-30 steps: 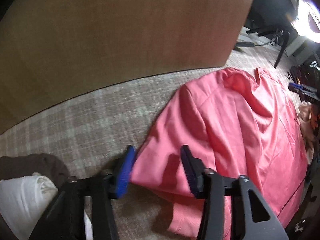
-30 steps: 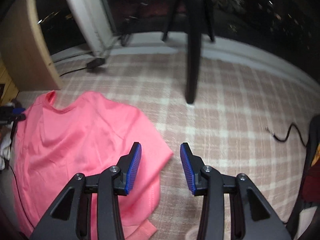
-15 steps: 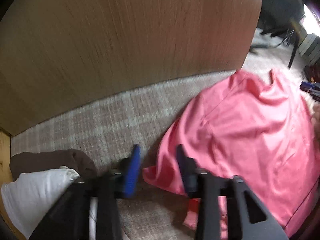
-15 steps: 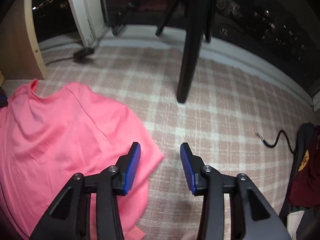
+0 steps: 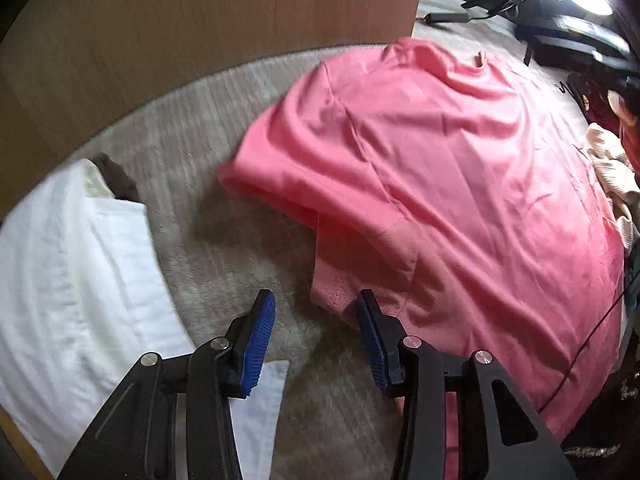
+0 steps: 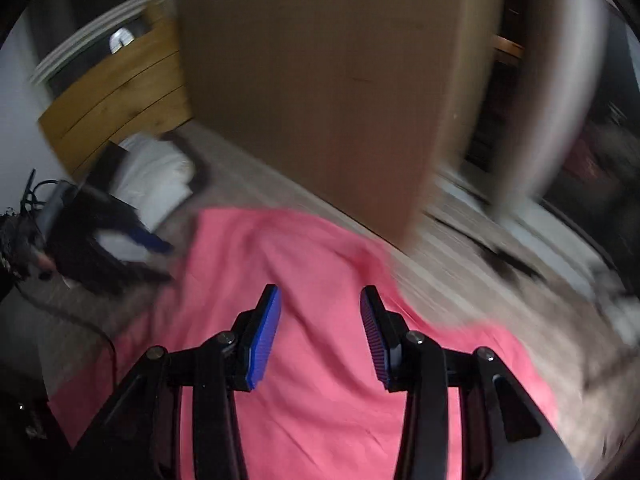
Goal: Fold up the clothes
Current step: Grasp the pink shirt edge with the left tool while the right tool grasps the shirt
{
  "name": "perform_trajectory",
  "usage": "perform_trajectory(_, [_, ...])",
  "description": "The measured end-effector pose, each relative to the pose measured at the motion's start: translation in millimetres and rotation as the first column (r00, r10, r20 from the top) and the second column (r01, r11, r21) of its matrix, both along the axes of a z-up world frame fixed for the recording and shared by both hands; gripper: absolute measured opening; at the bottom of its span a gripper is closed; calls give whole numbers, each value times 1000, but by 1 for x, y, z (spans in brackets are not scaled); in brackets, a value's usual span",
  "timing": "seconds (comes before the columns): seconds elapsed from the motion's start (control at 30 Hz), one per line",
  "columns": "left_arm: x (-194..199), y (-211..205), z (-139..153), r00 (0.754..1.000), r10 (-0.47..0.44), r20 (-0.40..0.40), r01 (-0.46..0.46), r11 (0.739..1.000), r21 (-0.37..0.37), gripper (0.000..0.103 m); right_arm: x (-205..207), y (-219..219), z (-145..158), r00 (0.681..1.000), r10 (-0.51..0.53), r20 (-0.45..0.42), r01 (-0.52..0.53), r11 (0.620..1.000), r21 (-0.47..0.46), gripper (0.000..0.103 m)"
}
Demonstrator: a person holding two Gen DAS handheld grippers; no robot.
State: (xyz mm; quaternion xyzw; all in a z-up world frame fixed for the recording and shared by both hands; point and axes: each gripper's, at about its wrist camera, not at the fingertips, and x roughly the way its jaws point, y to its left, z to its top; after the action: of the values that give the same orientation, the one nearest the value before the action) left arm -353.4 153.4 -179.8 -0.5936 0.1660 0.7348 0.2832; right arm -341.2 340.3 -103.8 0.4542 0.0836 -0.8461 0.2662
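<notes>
A pink shirt (image 5: 460, 184) lies spread on the plaid carpet (image 5: 224, 264), one sleeve folded over near its left edge. My left gripper (image 5: 316, 336) is open and empty just above the carpet, its right finger at the shirt's sleeve hem. In the right wrist view, which is blurred, my right gripper (image 6: 320, 332) is open and empty above the middle of the pink shirt (image 6: 320, 420). The left gripper (image 6: 132, 240) shows there at the shirt's far left.
Folded white cloth (image 5: 68, 280) with a dark garment (image 5: 118, 178) behind it lies left of the shirt. A tall wooden panel (image 5: 192, 20) stands behind. Loose clothes (image 5: 608, 160) lie at the right. A cable (image 6: 508, 264) crosses the carpet.
The left gripper let the sleeve go and pulled back; the sleeve now lies folded onto the shirt. The right gripper swung left, from the shirt's right edge to over its middle.
</notes>
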Motion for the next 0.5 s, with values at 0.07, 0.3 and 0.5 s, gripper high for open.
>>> perform_trajectory(0.07, [-1, 1, 0, 1000, -4, -2, 4, 999, 42, 38, -19, -26, -13, 999, 32, 25, -32, 999, 24, 40])
perform_trajectory(0.3, [16, -20, 17, 1000, -6, -22, 9, 991, 134, 2, -50, -54, -78, 992, 13, 129, -38, 981, 192, 40])
perform_trajectory(0.5, [43, -50, 39, 998, 28, -53, -18, 983, 181, 2, -51, -55, -82, 991, -5, 135, -27, 971, 238, 40])
